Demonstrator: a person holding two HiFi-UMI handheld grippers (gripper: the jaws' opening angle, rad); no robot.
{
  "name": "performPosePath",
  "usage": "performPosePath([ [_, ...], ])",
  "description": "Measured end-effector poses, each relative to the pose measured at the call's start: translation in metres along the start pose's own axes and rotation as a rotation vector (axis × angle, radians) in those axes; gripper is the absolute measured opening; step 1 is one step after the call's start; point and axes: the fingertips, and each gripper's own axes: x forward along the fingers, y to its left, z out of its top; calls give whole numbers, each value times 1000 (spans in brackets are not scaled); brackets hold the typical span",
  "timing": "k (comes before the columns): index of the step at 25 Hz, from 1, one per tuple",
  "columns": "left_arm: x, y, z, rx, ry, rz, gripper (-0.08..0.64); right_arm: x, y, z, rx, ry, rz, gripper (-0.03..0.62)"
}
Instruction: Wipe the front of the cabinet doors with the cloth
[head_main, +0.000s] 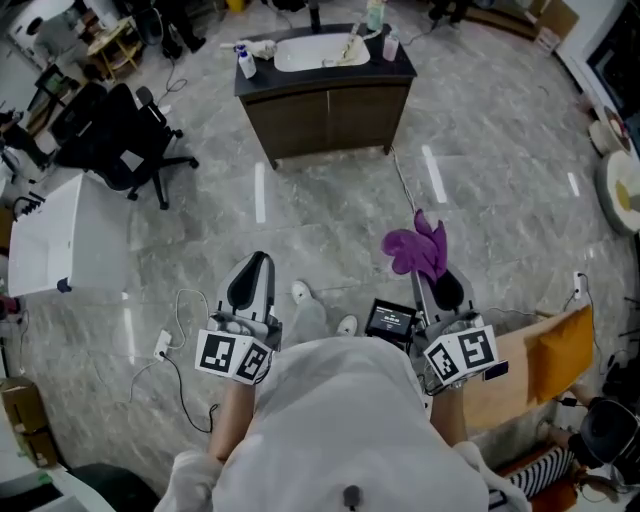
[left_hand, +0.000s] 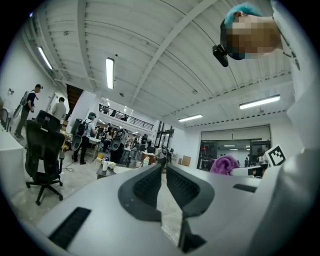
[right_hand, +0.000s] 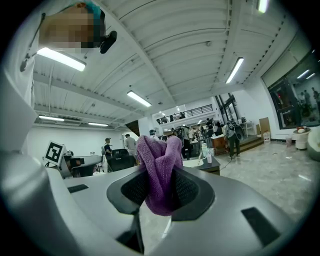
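The right tool (head_main: 432, 276) pinches a purple microfibre cloth (head_main: 417, 250). In the right gripper view the cloth (right_hand: 156, 156) is bunched between the two dark ribbed pads of this tool (right_hand: 160, 171), with its folds standing up above the fingertips and a lobe hanging below them. The left tool (head_main: 256, 262) carries nothing. In the left gripper view its jaws are pressed almost together, with only a thin slit between the pads of the tool (left_hand: 164, 168).

Both tools are held close in front of the person's body and point forward over the grey marble-tiled floor (head_main: 330, 215). The dark brown wooden cabinet (head_main: 326, 120) stands well apart from them at the far side of the floor, its two front doors closed and facing the person. Neither tool nor the cloth touches it.

A white oval sink basin (head_main: 310, 52) is set in the cabinet's dark tabletop (head_main: 400, 68). A white spray bottle (head_main: 245, 62) stands at the tabletop's left end, and a small pale bottle (head_main: 390, 45) stands near its right end. A black office chair (head_main: 118, 140) stands on the floor to the left of the cabinet.
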Motion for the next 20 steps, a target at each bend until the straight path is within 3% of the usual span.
performPosePath([
  [7,26,27,-19,24,49,17,37,47,-14,-9,46,34,11,114],
  [13,98,87,-11,-1,30,-6,35,127,-29,12,13,43,28,115],
  [17,160,117,6,-13,-9,-66,37,178,-37,34,-56,47,29,115],
  [20,199,127,16,-9,-10,-156,35,209,-43,46,-63,23,-8,117],
])
